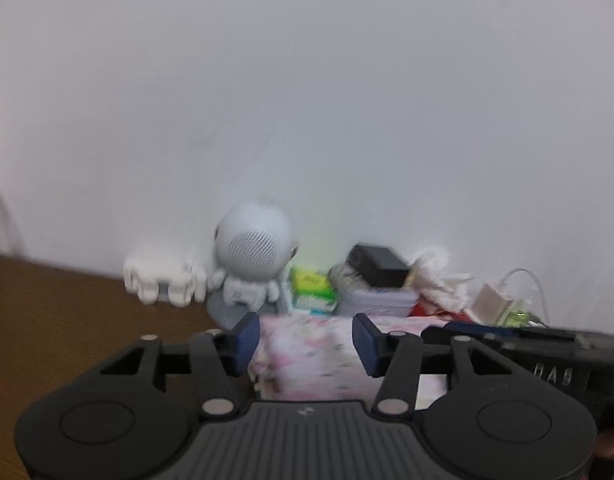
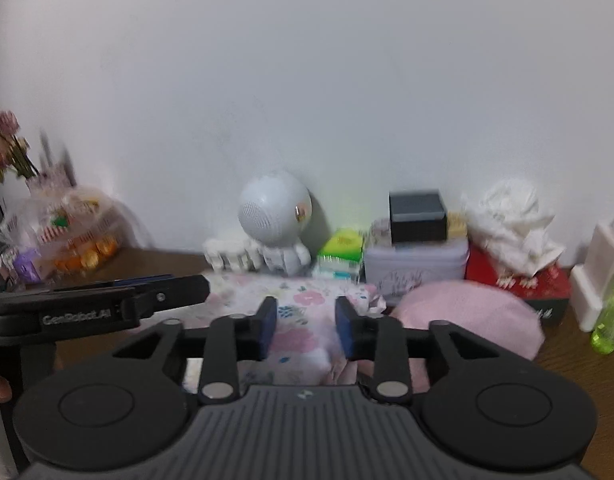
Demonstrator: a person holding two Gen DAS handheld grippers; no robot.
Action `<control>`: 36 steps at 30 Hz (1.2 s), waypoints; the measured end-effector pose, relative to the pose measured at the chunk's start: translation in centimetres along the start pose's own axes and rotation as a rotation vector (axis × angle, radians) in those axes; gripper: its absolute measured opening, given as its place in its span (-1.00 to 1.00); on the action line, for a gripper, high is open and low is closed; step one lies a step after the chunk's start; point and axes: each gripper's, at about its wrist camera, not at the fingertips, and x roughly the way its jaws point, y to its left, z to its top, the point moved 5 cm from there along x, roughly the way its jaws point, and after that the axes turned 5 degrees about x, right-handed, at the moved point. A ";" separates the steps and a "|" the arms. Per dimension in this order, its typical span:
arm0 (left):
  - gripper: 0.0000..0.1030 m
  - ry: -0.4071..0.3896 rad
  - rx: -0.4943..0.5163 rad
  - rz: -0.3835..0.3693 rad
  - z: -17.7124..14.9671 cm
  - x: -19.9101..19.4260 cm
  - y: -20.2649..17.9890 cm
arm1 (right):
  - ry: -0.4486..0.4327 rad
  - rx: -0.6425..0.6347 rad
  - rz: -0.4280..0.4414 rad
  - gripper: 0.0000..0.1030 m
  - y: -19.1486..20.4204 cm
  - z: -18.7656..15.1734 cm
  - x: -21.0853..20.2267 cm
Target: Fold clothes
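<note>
Blue pads of the left gripper [image 1: 306, 344] stand apart, nothing pinched; the floral cloth [image 1: 315, 356] lies on the table below and ahead of the gap, untouched as far as blur allows. Right gripper [image 2: 305, 330] is the same: pads apart, floral cloth [image 2: 303, 320] beneath them on the brown table [image 2: 579, 360], not clamped. Pink garment [image 2: 475, 312] sits just right of the floral one, edges touching or overlapping, can't tell which. Risks, as judgement: both tools are close together, the left one crossing the right wrist view, so the fingers could knock together on the next reach; a grab at the seam might catch the pink piece with the floral one; cloth runs right up to the back-wall clutter, so a pull or flip could topple the astronaut speaker [image 2: 275, 216] or drag the green packs [image 2: 341, 246]. Containers: lilac tub [image 2: 415, 268], lid on, contents hidden, black box [image 2: 418, 216] stacked on top; red tissue box [image 2: 523, 280] with white tissue [image 2: 507, 220] bunched out of it; clear bag [image 2: 67, 232] at far left holding orange and wrapped items, too blurred to name.
</note>
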 end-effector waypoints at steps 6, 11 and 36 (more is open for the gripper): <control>0.52 0.035 0.022 0.091 0.1 -8.4 -3.2 | -0.055 -0.001 -0.023 0.18 1.3 1.2 -8.4; 0.74 0.085 0.007 0.145 -4.7 -16.5 -5.7 | -0.030 -0.089 -0.108 0.99 1.1 -2.7 -16.4; 0.99 0.236 0.039 0.206 -24.1 -23.8 -14.7 | 0.071 0.114 -0.298 0.99 2.5 -25.9 -29.7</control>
